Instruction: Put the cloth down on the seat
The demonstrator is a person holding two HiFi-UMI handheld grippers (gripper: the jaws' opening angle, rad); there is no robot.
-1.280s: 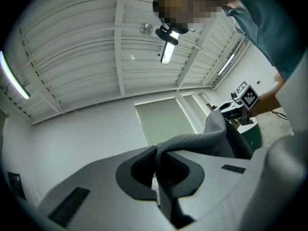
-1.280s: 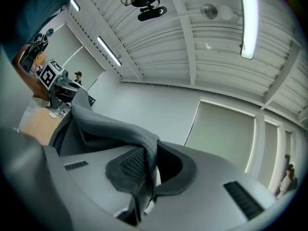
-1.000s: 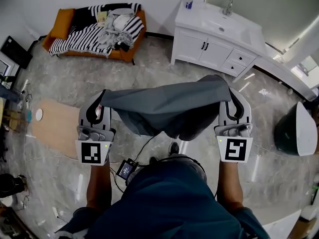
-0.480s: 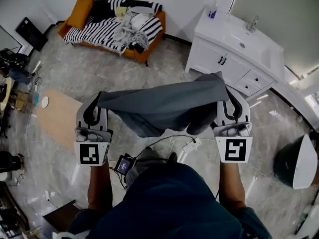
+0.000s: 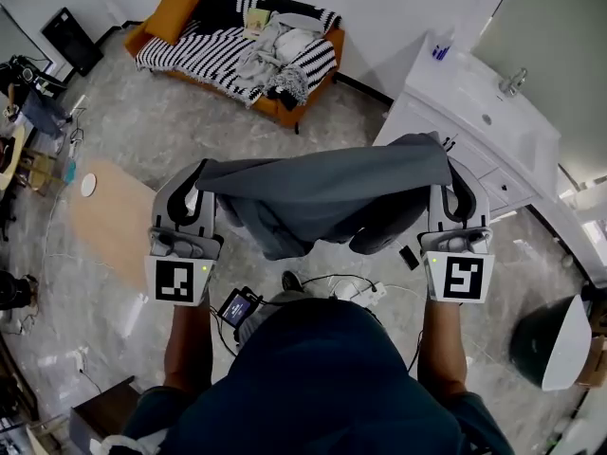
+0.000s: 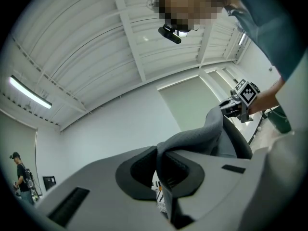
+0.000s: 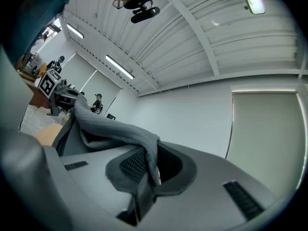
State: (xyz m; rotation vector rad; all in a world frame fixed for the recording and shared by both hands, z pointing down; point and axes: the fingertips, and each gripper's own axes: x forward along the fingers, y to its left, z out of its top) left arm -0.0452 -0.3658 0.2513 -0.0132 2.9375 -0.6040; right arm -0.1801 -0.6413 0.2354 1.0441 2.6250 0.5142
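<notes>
A grey cloth (image 5: pixel 322 197) hangs stretched between my two grippers at chest height, over the stone floor. My left gripper (image 5: pixel 196 180) is shut on its left corner, and in the left gripper view the grey cloth (image 6: pixel 192 141) runs out from the pinched jaws. My right gripper (image 5: pixel 448 169) is shut on the right corner; the cloth (image 7: pixel 115 131) folds over its jaws in the right gripper view. The seat, an orange sofa (image 5: pixel 180 3), stands far ahead at the upper left, covered by a striped throw and several loose clothes (image 5: pixel 280 50).
A white vanity with a sink (image 5: pixel 474 112) stands at the upper right. A round wooden table (image 5: pixel 114 221) lies at the left. A dark bin (image 5: pixel 545 339) is at the lower right. Cables and a power strip (image 5: pixel 365 292) trail on the floor below the cloth.
The view has swung: the sofa has slid right and nearer, the vanity has shifted right. Both grippers moved across the room together, the cloth still stretched between them.
</notes>
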